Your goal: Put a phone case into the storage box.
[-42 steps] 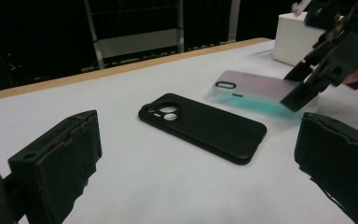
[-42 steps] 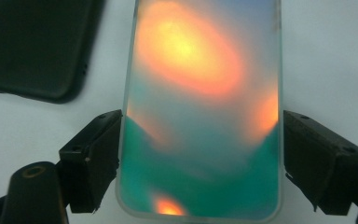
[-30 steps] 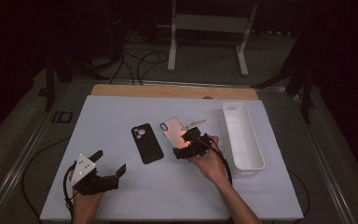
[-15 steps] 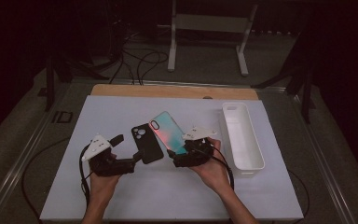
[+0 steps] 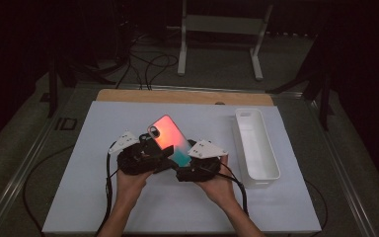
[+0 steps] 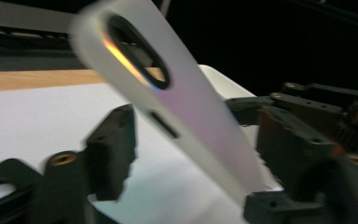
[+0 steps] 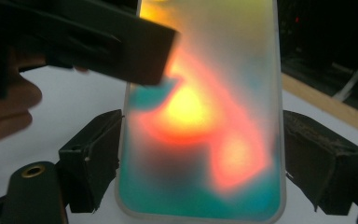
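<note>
A translucent phone case point(image 5: 167, 136) glowing orange and teal is held tilted above the white mat, camera cut-out uppermost. My right gripper point(image 5: 181, 165) is shut on its lower part; both pads point(image 7: 100, 156) press the case point(image 7: 200, 116) at its long edges. My left gripper point(image 5: 157, 155) has come in from the left and its jaws have just been closing, with the case point(image 6: 191, 112) slanting edge-on between them. A gap still shows beside its left pad point(image 6: 114, 149). One of its jaws crosses the case's upper left in the right gripper view.
A long white tray point(image 5: 271, 148) lies at the right of the mat point(image 5: 94, 197). A wooden strip point(image 5: 177, 96) borders the far edge. Behind the table stand a metal frame point(image 5: 217, 29) and cables on the floor.
The left gripper moved right and up to the case, covering the spot where a black phone lay. The right gripper raised the case and tilted it more upright.
</note>
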Demonstrator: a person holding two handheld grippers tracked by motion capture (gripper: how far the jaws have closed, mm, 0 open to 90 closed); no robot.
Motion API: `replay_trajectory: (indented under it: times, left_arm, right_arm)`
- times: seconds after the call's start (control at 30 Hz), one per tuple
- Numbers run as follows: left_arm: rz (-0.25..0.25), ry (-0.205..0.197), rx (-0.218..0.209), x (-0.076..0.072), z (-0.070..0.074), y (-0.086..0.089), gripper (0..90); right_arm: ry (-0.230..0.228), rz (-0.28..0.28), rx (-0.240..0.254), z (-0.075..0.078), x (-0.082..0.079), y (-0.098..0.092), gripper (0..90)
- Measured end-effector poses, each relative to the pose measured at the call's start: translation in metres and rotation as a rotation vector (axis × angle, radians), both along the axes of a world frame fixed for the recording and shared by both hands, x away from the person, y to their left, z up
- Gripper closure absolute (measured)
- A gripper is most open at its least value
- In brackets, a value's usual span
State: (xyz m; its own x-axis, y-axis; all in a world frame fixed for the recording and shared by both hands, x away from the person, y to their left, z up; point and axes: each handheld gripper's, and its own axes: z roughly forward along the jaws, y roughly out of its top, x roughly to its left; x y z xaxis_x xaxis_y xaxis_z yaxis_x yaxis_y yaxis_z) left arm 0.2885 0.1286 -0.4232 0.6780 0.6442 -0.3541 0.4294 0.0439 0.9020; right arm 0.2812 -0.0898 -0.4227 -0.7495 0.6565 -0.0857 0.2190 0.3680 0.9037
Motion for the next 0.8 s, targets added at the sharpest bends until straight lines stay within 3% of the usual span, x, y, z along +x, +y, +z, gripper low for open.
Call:
replay_trajectory:
  times: [0.07,0.13,0.3,0.4,0.8]
  left_arm:
    - [-0.039,0.003,-0.019,0.000,-0.001,0.000,51.2]
    - [-0.047,0.003,-0.028,0.000,-0.001,0.000,59.8]
    - [-0.074,-0.001,-0.045,-0.001,0.000,0.001,70.7]
    - [-0.089,-0.006,-0.040,-0.002,0.000,0.000,77.0]
    - [-0.095,-0.029,-0.001,-0.005,-0.001,-0.003,80.7]
  right_arm:
    - [-0.038,-0.009,0.002,0.000,-0.003,0.003,16.5]
    - [-0.064,-0.019,0.014,0.000,-0.007,0.005,16.5]
    - [-0.101,-0.028,0.024,-0.001,-0.009,0.009,16.5]
    - [-0.096,-0.025,0.027,-0.003,-0.009,0.011,16.4]
    - [-0.121,-0.020,-0.008,-0.007,-0.009,0.013,16.1]
